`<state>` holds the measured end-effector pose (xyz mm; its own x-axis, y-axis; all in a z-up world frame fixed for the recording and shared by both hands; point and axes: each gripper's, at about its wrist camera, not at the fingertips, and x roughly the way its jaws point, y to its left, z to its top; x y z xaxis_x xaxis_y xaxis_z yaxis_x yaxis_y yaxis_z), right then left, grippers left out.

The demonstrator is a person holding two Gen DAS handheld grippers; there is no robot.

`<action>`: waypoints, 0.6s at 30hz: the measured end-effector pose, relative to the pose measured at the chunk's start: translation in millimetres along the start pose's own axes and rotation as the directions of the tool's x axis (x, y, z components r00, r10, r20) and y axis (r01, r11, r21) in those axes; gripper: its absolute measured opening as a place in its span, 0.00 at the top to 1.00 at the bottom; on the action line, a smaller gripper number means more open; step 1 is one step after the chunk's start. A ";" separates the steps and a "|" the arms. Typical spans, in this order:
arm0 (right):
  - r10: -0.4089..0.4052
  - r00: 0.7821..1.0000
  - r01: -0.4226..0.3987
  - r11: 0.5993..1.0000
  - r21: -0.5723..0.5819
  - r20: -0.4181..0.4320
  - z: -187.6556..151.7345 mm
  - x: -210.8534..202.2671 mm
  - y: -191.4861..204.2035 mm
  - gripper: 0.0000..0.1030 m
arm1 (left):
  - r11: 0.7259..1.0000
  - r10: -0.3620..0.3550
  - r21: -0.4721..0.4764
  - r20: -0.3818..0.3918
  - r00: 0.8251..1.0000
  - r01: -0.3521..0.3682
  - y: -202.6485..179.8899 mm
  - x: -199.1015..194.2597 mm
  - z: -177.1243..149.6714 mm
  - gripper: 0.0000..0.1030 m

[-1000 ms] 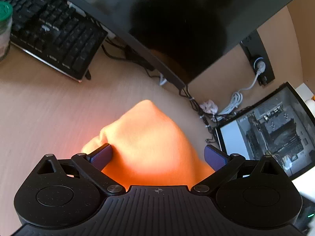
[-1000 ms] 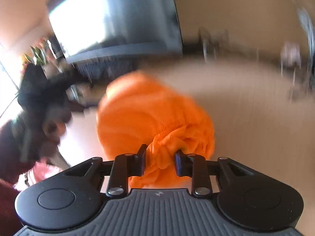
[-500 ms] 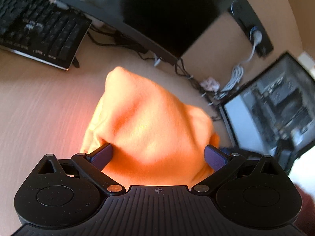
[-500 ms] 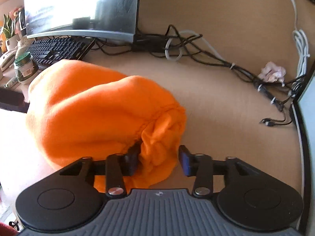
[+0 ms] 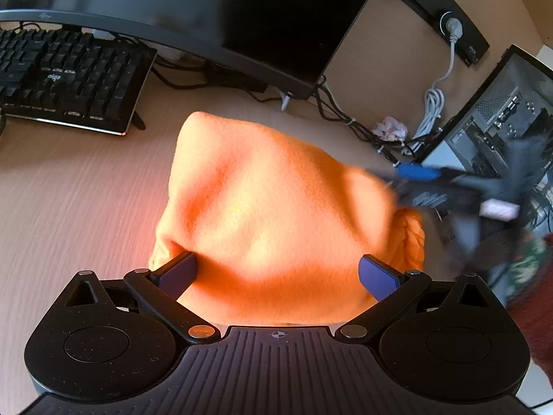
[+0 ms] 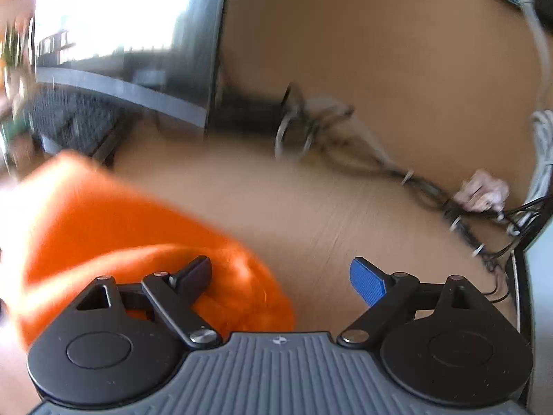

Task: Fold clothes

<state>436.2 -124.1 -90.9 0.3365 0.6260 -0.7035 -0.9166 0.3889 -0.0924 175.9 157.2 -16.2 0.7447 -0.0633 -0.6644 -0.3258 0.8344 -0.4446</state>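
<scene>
An orange fleece garment [image 5: 269, 214] lies bunched in a mound on the light wooden desk [image 5: 69, 200]. My left gripper [image 5: 276, 269] is open, its blue fingers spread wide on either side of the mound's near end. In the right wrist view the garment [image 6: 103, 235] sits at the lower left, with its gathered hem by the left finger [image 6: 197, 273]. My right gripper [image 6: 281, 269] is open, with bare desk between its fingers. In the left wrist view it shows as a blur, its blue pad [image 5: 418, 172] at the garment's right side.
A curved monitor [image 5: 207, 10] and a black keyboard [image 5: 69, 79] stand at the back of the desk. Tangled cables [image 6: 397, 173] and a crumpled tissue [image 5: 390, 128] lie toward the open PC case [image 5: 501, 121]. A dark red sleeve [image 5: 539, 311] is at the right edge.
My right gripper has opened and let go of the garment's bunched end, then shifted right. The left gripper stays open around the mound, which has dropped onto the desk.
</scene>
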 end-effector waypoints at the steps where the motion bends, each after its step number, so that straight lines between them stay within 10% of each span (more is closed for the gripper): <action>1: -0.003 1.000 0.003 1.000 -0.001 -0.015 -5.3 -0.3 4.3 0.14 | 1.000 -0.003 -0.003 0.000 1.000 0.003 0.8 -0.4 0.5 0.01; 18: 0.140 0.983 -0.151 0.984 -0.091 -0.120 -97.3 -44.1 78.4 0.00 | 0.976 -0.127 -0.161 0.132 0.983 0.148 58.2 -18.0 50.0 0.00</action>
<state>328.4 -186.9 -135.6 0.1764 0.5889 -0.7887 -0.9728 0.2263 -0.0487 172.6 234.2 -0.1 0.8504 -0.0960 -0.5174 -0.3017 0.7165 -0.6289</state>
